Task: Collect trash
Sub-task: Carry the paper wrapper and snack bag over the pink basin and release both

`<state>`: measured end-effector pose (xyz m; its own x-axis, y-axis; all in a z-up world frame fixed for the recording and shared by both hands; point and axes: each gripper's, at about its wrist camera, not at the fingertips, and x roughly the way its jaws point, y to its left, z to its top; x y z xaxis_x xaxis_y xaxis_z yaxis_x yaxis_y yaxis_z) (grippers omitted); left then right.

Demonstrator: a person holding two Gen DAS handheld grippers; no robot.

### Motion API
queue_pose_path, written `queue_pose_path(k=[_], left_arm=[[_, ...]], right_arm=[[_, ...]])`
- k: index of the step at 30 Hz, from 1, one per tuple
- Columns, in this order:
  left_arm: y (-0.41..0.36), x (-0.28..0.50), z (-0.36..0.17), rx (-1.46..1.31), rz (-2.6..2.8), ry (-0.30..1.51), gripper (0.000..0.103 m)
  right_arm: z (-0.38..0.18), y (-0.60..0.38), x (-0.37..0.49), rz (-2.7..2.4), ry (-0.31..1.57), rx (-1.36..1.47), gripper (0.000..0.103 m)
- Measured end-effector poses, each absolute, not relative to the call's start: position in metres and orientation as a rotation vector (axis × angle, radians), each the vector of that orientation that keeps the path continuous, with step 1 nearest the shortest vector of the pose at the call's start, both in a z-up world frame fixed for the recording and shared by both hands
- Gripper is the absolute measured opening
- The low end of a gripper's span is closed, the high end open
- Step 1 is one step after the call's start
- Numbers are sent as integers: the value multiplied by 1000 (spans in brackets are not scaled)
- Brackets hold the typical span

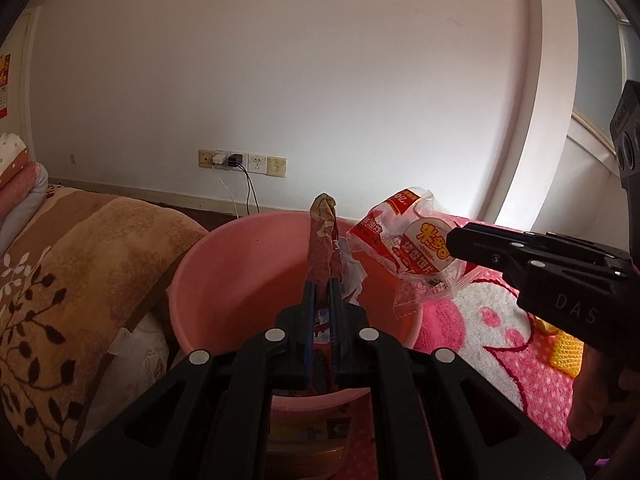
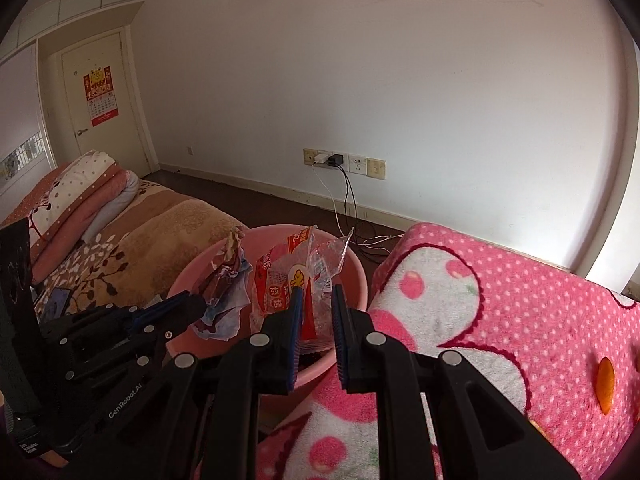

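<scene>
A pink plastic basin stands between two blankets. My left gripper is over the basin, shut on a crumpled brown wrapper that sticks up from its blue pads. From the right comes my right gripper, shut on a clear red-and-white snack bag held above the basin's right rim. In the right wrist view the snack bag sits between the pads of the right gripper, over the basin. The left gripper holds the crumpled wrapper beside it.
A brown floral blanket lies left of the basin, with folded quilts behind. A pink dotted blanket on the right carries an orange peel. Wall sockets with chargers trail cables onto the dark floor. A door is far left.
</scene>
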<state>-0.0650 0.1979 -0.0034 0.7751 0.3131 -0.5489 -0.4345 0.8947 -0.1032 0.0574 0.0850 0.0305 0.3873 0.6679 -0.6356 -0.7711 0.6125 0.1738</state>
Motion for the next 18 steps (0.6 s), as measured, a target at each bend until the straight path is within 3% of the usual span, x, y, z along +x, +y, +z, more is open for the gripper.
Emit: queue_pose_path(k=[18], left_arm=[[220,-76,-17,-267,446,580,6]], right_arm=[[7,121,47,956,789,-224,15]])
